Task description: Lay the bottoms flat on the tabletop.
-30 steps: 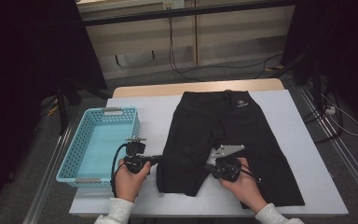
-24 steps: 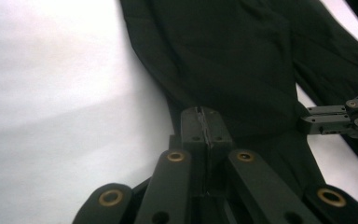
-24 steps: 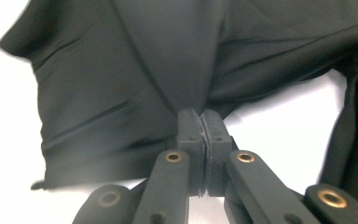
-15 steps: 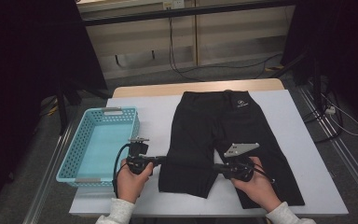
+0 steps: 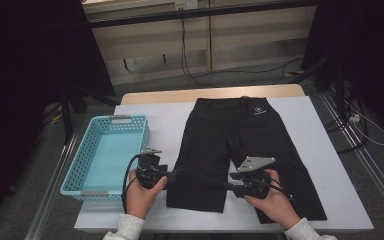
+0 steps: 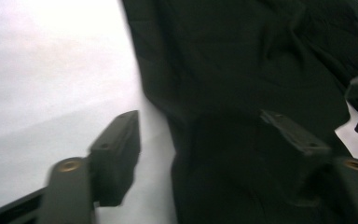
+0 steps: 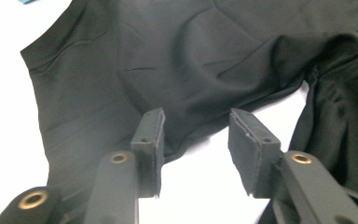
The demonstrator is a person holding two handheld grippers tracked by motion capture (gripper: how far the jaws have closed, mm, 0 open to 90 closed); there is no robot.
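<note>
1. Black shorts (image 5: 240, 150) lie flat on the white surface (image 5: 320, 165), waistband at the far side, legs toward me.
2. My left hand-held gripper (image 5: 172, 175) sits at the outer edge of the left leg hem, jaws apart, one over cloth, one over bare surface.
3. My right hand-held gripper (image 5: 228, 184) sits at the inner edge of the same leg, released, hem edge between its jaws.
4. Blue basket (image 5: 82, 165) stands left of the shorts.

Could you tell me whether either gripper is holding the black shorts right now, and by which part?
Nothing is held: both the left gripper and right gripper are open at one leg of the shorts.
</note>
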